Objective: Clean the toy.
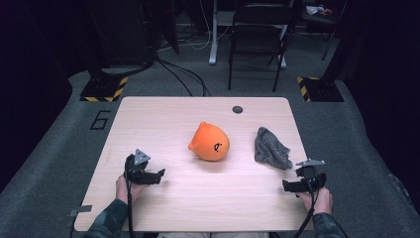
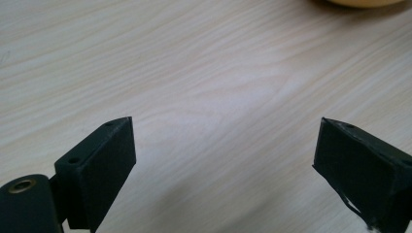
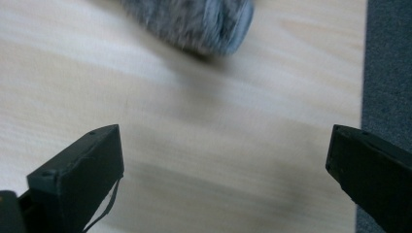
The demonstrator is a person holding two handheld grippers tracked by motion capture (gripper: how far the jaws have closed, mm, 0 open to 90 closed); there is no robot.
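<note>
Two grippers low in frame, jaws spread wide, holding nothing; left gripper [image 1: 159, 174] lower left, right gripper [image 1: 286, 186] lower right below grey cloth [image 1: 271, 148]; orange plush [image 1: 210, 142] centre.

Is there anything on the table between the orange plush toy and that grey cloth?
No. In the high view, only bare wood of the table separates the orange plush toy from the grey cloth; they lie apart, not touching.

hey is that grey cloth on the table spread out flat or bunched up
Bunched up: the grey cloth sits as a rumpled heap on the table.
</note>
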